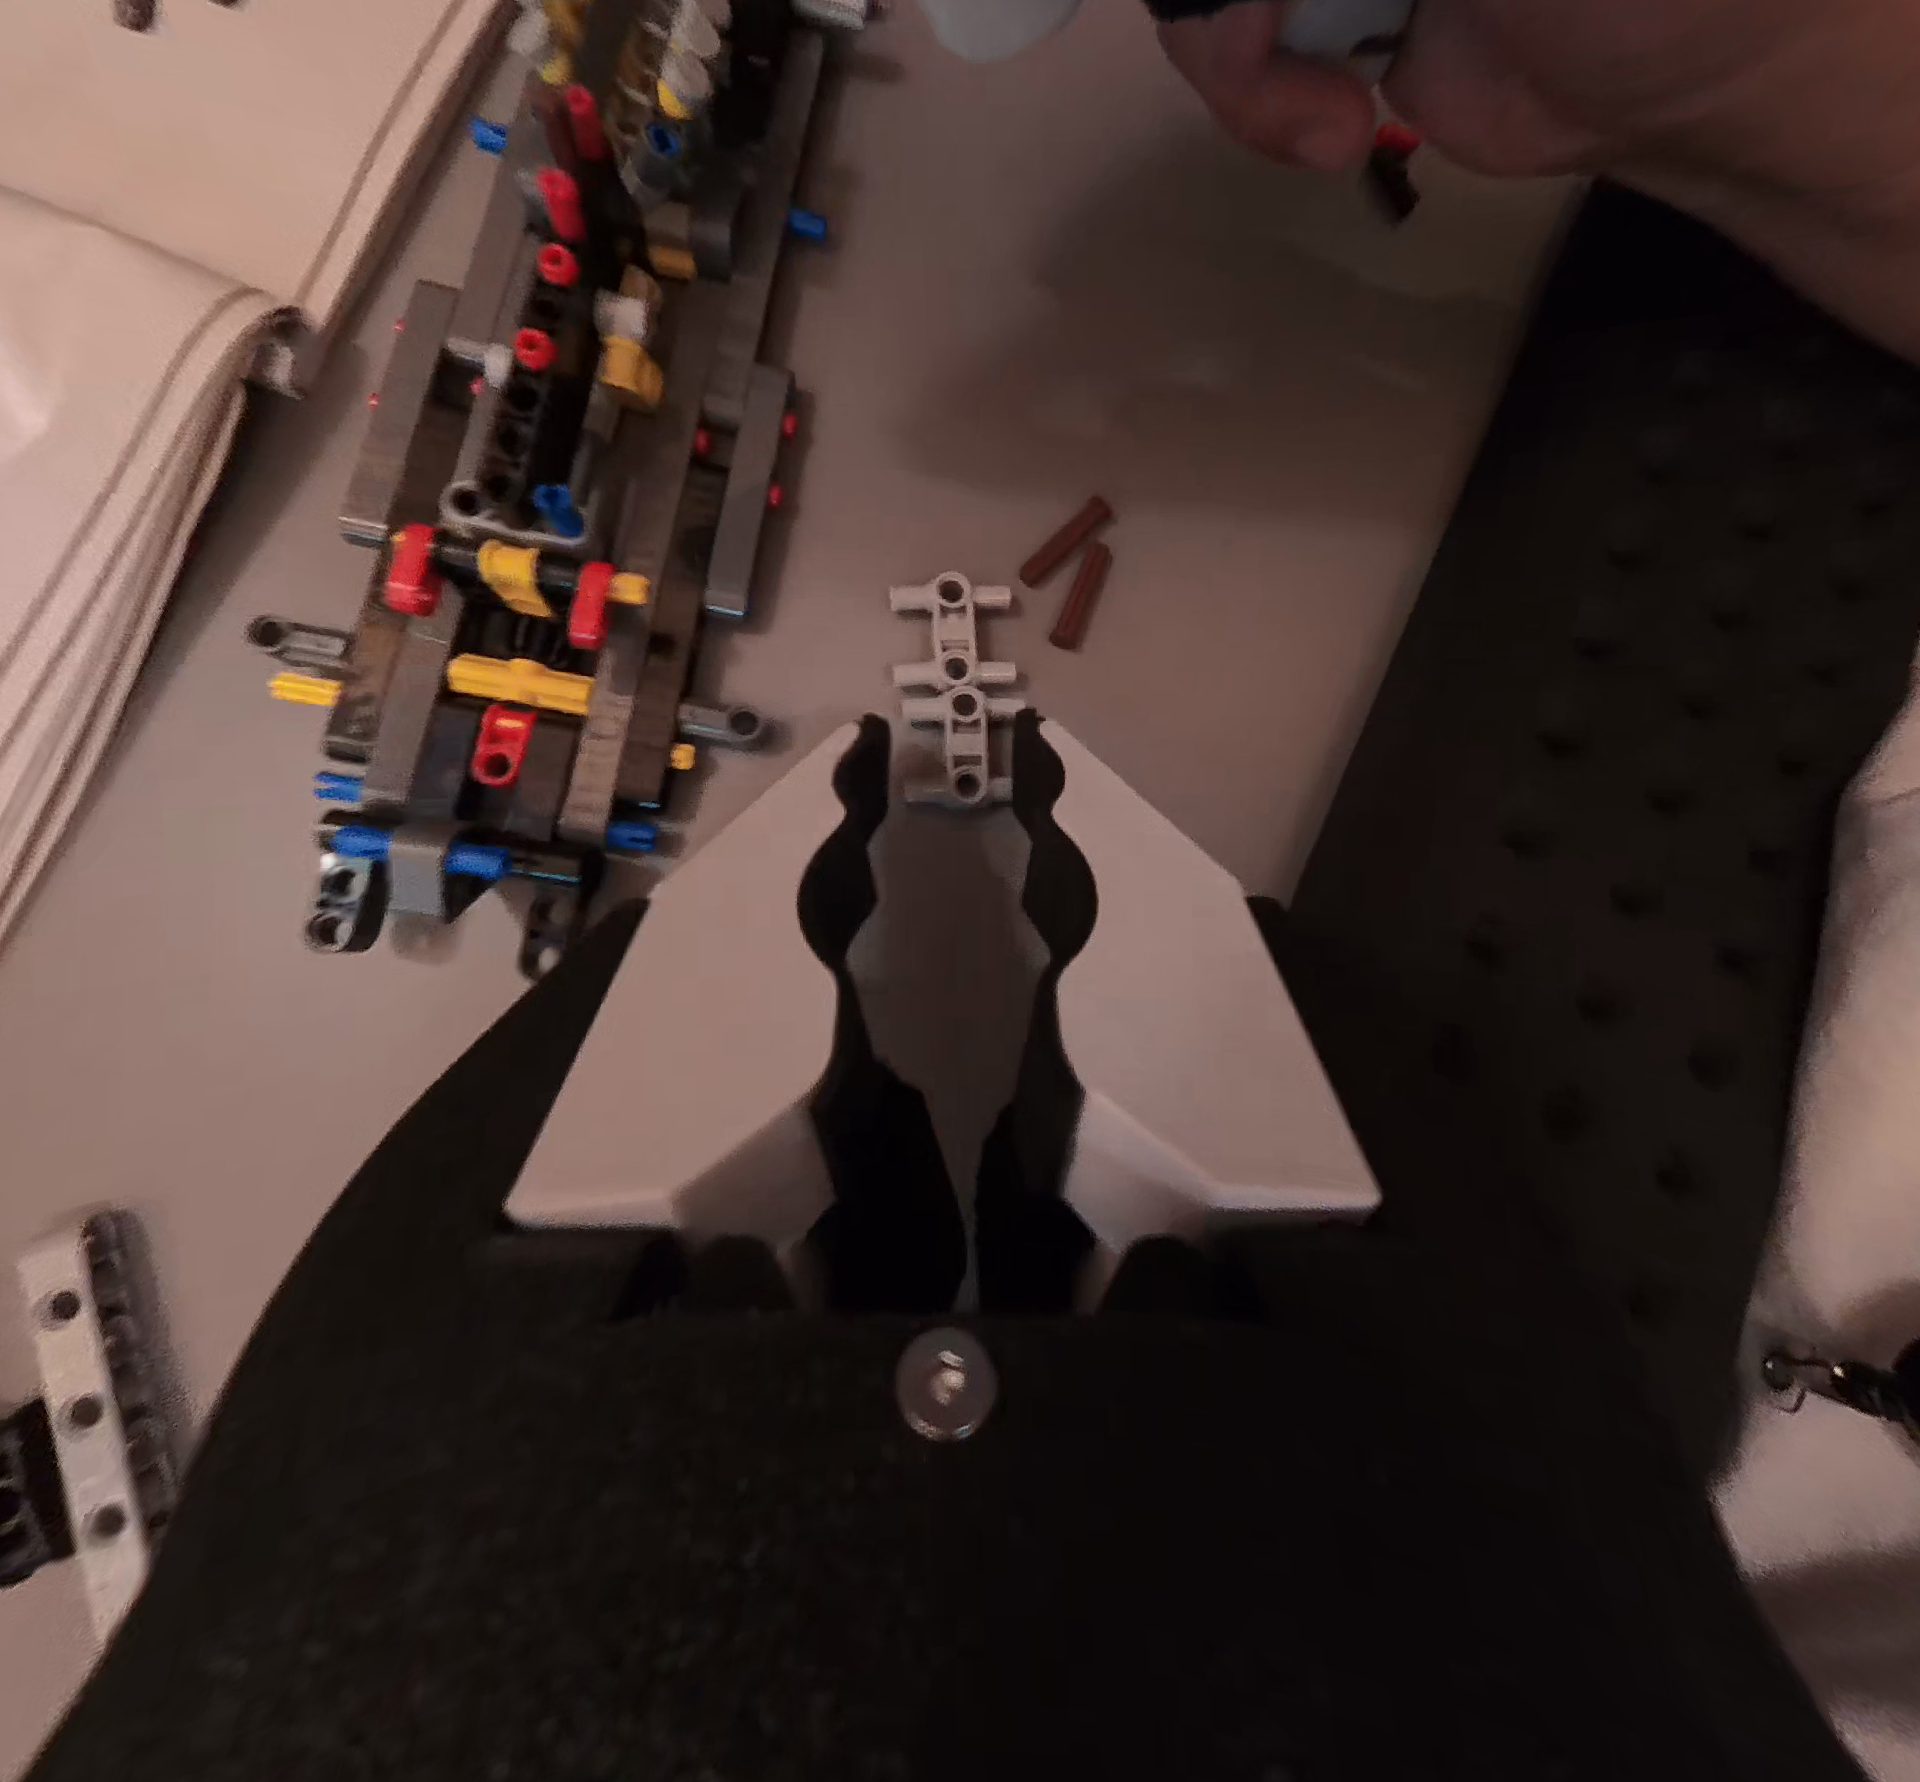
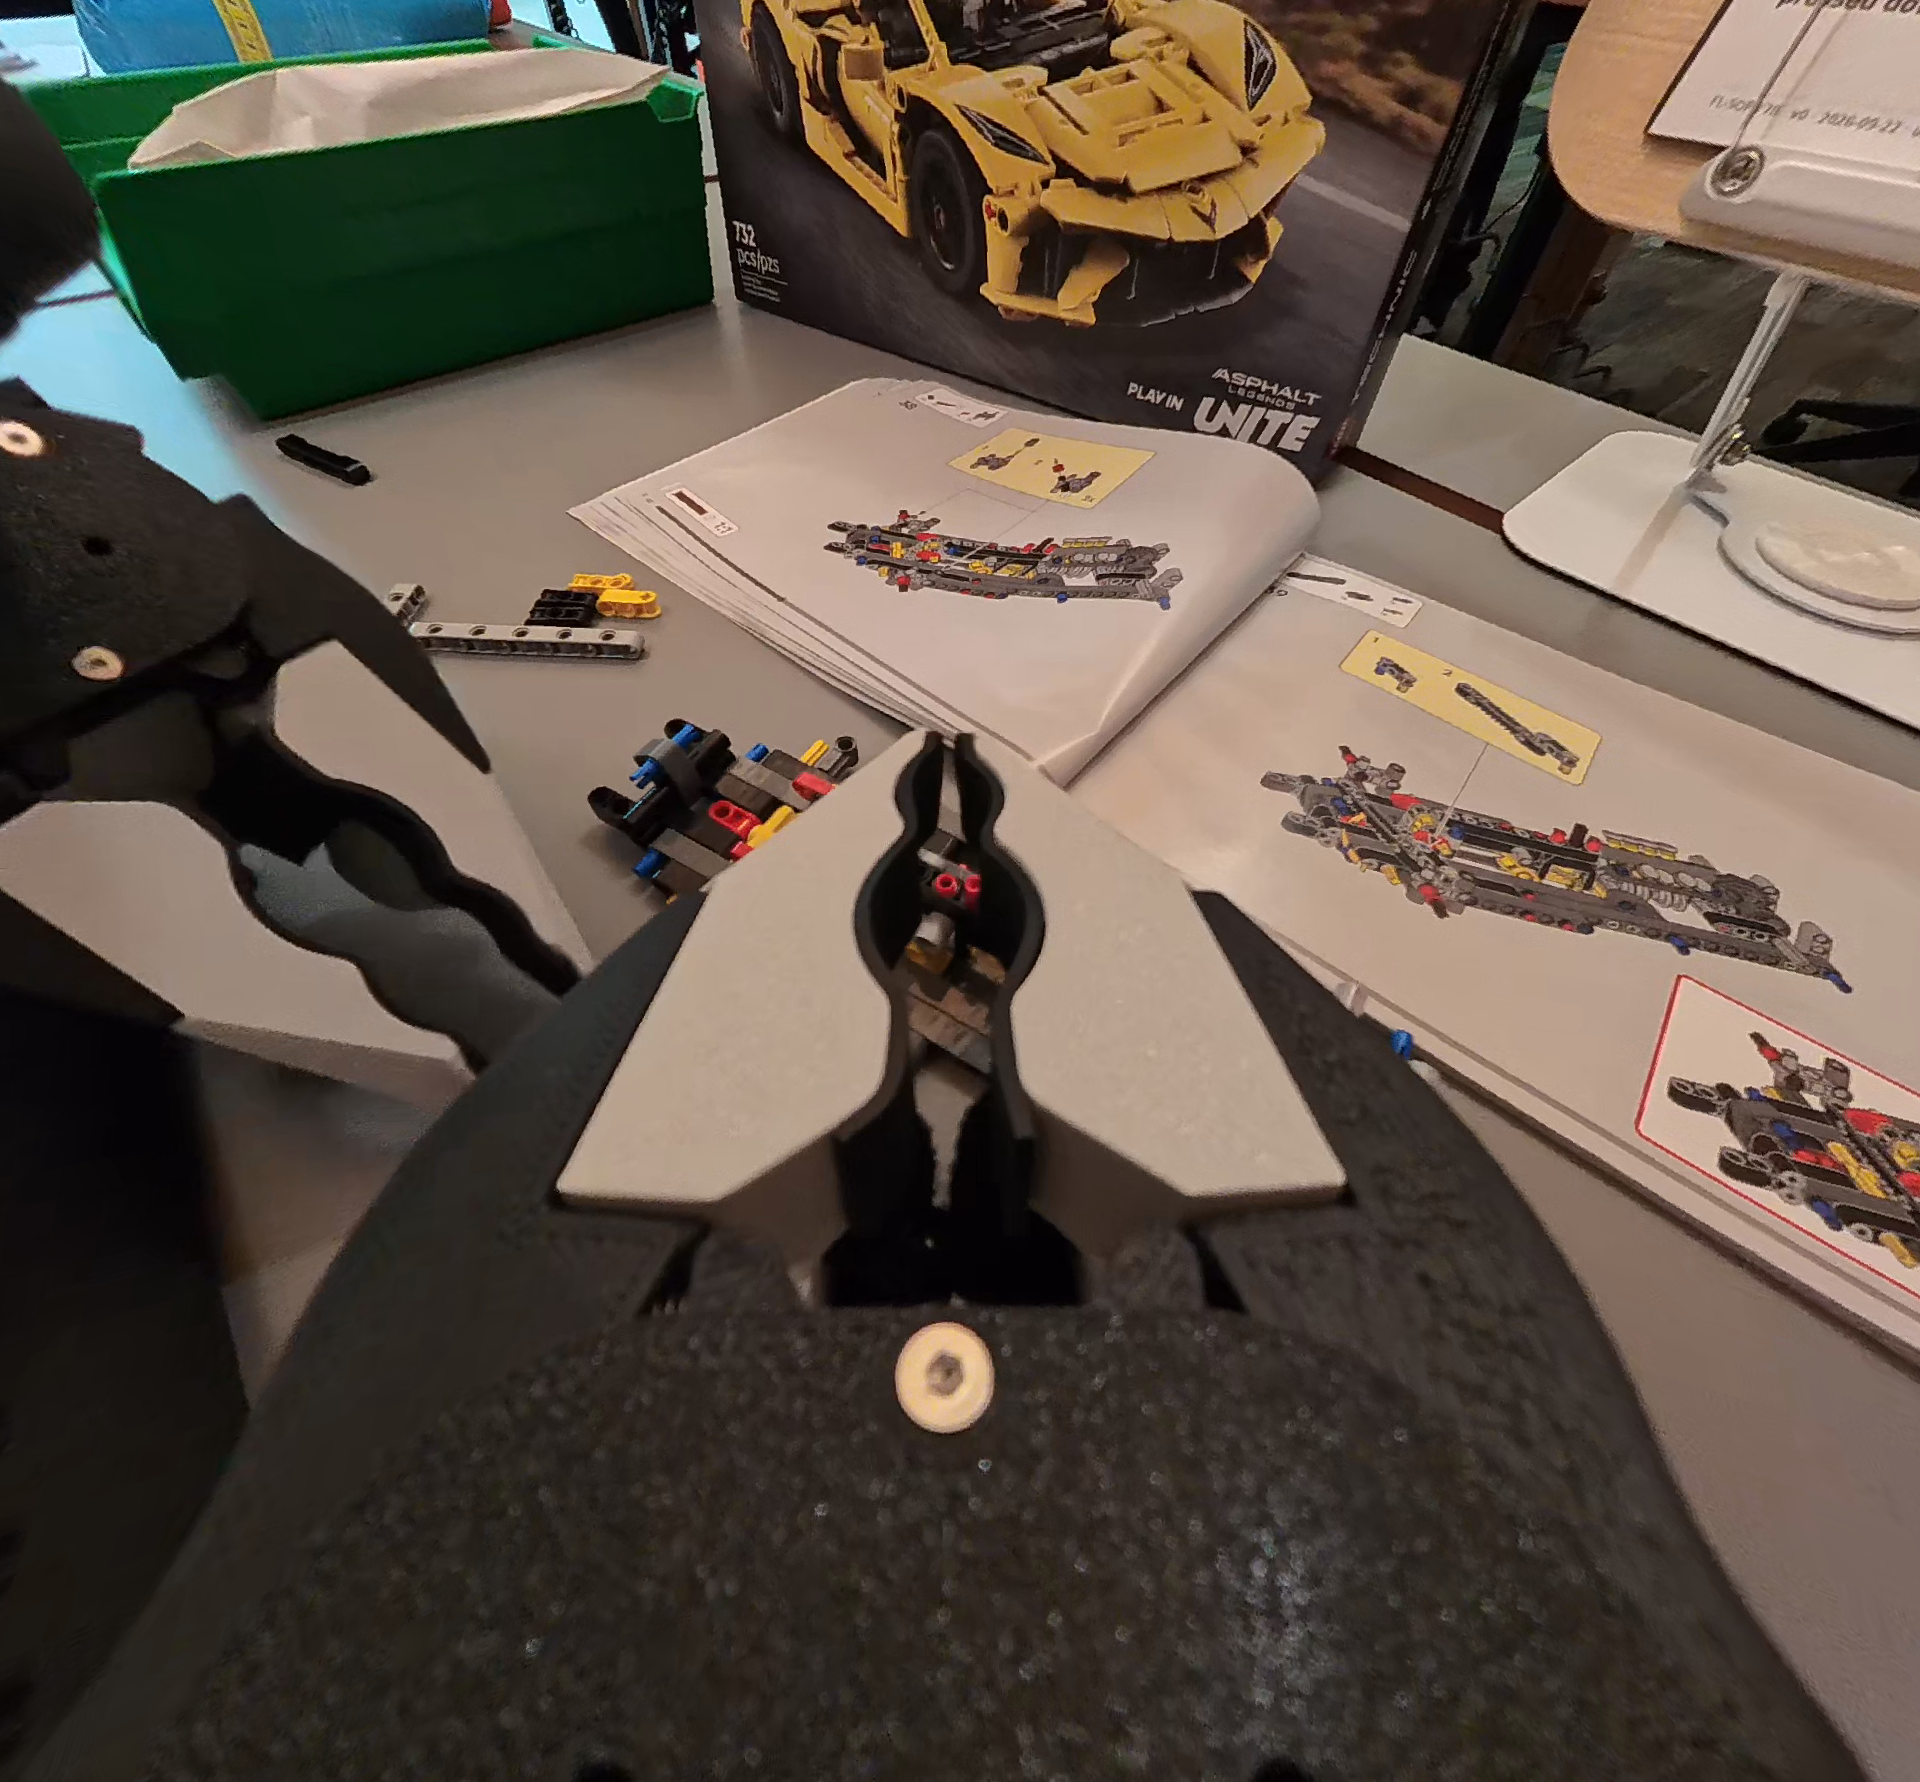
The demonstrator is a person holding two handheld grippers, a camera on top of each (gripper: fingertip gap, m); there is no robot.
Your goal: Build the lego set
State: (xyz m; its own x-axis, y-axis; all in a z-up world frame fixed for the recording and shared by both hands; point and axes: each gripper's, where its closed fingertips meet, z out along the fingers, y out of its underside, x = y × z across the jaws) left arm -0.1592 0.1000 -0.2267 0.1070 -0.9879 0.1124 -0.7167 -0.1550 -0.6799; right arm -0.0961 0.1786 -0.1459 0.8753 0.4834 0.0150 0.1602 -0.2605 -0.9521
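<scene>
Grey connector (image 1: 954,693) btwn left hand-held gripper (image 1: 951,745) tips

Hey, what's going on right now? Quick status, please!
Left gripper closing around grey connector piece on table. Right gripper shut, apparently empty, above chassis. Two brown pins nearby, not blocking.

left gripper (image 1: 954,745) has its tips either side of a grey connector (image 1: 954,693) on the table (image 1: 1195,361), two brown pins (image 1: 1072,569) just beside it, the long chassis (image 1: 582,444) off to the left
</scene>
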